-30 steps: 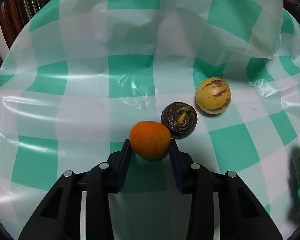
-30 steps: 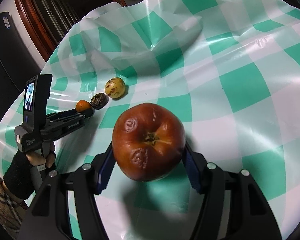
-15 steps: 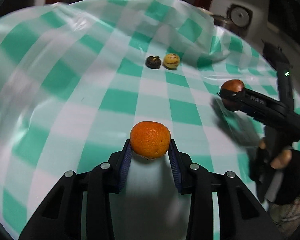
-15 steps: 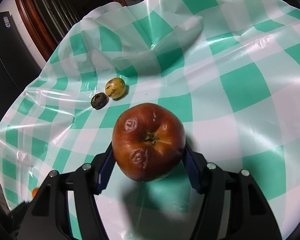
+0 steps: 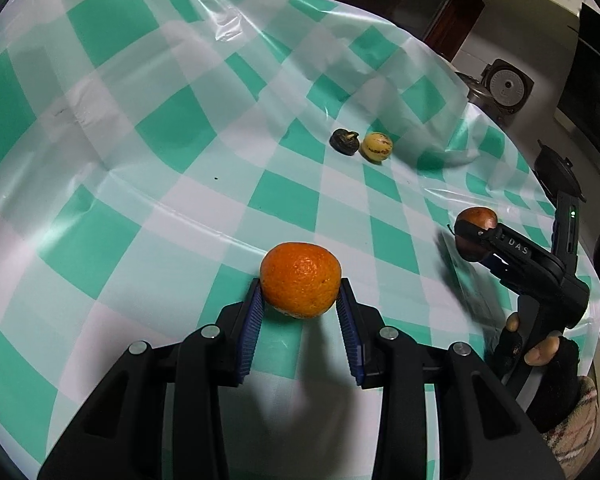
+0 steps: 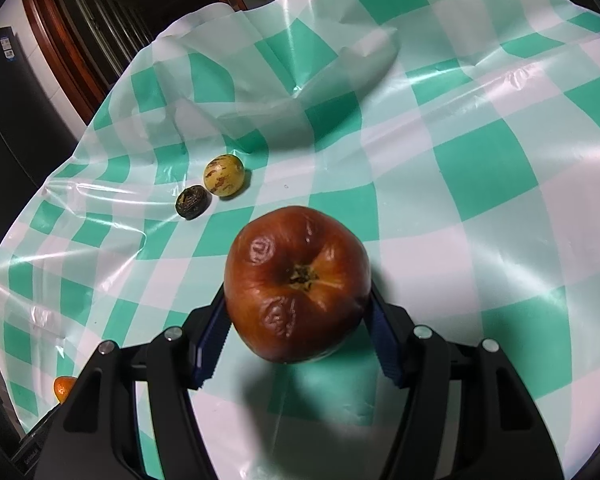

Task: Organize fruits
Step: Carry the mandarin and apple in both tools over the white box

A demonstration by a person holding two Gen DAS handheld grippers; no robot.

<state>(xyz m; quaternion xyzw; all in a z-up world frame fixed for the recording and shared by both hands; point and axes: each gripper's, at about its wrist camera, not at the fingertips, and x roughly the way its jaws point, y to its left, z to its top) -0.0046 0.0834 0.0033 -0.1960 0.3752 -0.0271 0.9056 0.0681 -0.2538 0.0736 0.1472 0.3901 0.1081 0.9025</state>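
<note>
1. Left hand-held gripper (image 5: 300,300): clenched on the orange (image 5: 300,279), blue pads (image 5: 253,322) pressing both sides of the fruit. Orange is held above the checked green-and-white tablecloth (image 5: 172,128) on the desk.
2. Right hand-held gripper (image 6: 298,320): clenched on a wrinkled brown-red apple (image 6: 297,283), stem pit facing the camera. Shadow falls on the cloth directly below it.
3. Left wrist view only: the right hand-held gripper seen from outside at far right, apple showing between its fingertips, and the gloved right hand (image 5: 540,354) wrapped around the handle. A green indicator light shows on the upright part of the handle. Round grey appliance (image 5: 506,87) stands beyond the desk edge.
4. Right wrist view only: wrinkle detail on the apple skin; a raised fold in the tablecloth behind the fruits; wooden door frame (image 6: 60,40) at upper left. The orange appears only as a small sliver at the lower-left edge.
5. Both views: a small dark fruit (image 5: 344,141) and a yellow speckled fruit (image 5: 376,147) lie on the cloth side by side, touching or nearly so; cannot tell which. They sit well apart from both held fruits.
6. The orange and the apple are well apart from each other.
</note>
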